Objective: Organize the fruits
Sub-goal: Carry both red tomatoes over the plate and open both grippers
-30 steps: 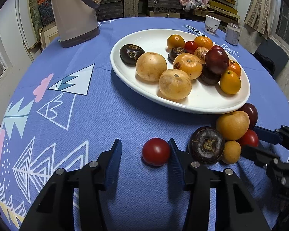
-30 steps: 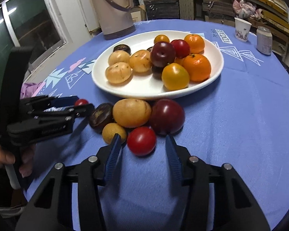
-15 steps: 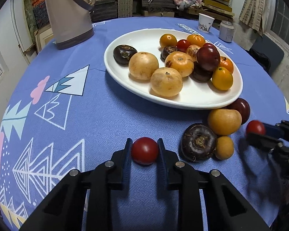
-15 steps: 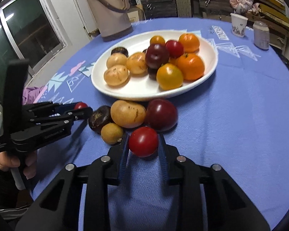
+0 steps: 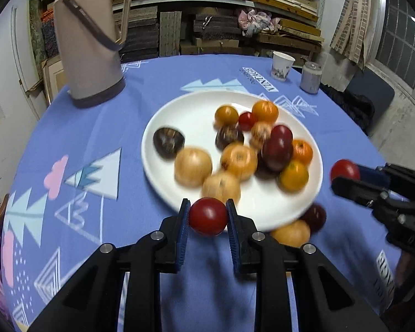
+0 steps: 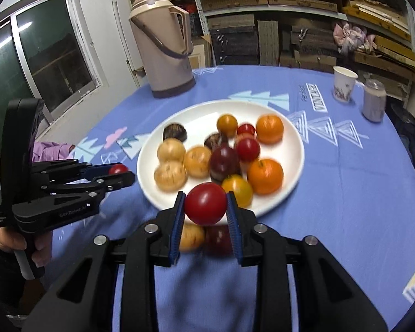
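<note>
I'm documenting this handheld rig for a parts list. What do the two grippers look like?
Both look alike: the left gripper and the right gripper have matte black angular bodies with silver screw heads and two fingers lined with ribbed blue pads. The left one's side bears small pale lettering, too blurred to read surely.

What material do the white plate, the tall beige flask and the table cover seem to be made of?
White plate: probably glazed ceramic, since the surface is smooth, though the blur leaves plastic possible. Tall beige flask: looks like moulded plastic with a matte finish, with a one-piece handle and a darker base. Table cover: woven fabric, blue with printed shapes; faint fold lines show.
</note>
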Action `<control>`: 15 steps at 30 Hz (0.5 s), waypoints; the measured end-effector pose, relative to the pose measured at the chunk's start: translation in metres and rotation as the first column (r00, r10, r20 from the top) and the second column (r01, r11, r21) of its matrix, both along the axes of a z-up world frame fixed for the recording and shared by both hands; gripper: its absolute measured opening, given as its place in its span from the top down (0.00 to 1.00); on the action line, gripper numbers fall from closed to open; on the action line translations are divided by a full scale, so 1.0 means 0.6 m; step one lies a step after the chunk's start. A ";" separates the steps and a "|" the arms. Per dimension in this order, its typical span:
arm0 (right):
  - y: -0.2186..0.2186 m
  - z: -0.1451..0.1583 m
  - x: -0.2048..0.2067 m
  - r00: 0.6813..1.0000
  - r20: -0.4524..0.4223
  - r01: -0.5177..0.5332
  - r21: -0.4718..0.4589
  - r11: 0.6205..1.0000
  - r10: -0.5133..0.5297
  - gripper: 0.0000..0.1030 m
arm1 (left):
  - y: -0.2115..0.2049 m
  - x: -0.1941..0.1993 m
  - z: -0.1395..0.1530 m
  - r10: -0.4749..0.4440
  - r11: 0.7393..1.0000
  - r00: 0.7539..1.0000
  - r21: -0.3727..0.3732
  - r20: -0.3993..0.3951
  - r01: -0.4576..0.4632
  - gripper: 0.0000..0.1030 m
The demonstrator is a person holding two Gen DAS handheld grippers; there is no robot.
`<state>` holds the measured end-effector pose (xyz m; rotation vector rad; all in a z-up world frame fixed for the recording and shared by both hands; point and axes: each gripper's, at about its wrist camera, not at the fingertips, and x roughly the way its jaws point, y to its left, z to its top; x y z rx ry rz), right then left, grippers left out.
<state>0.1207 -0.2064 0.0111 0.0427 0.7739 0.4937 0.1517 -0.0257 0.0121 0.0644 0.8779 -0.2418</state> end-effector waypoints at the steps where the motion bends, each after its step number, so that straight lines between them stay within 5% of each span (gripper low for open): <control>1: 0.005 0.001 0.009 1.000 0.003 -0.004 -0.003 1.000 0.004 0.72 | -0.003 0.011 0.002 0.002 1.000 1.000 -0.001 -0.002 -0.002 0.75; 15: 0.076 -0.009 0.104 0.997 -0.004 -0.077 -0.026 0.997 0.077 0.72 | -0.018 0.118 -0.013 0.018 0.999 0.998 -0.026 -0.061 -0.020 0.74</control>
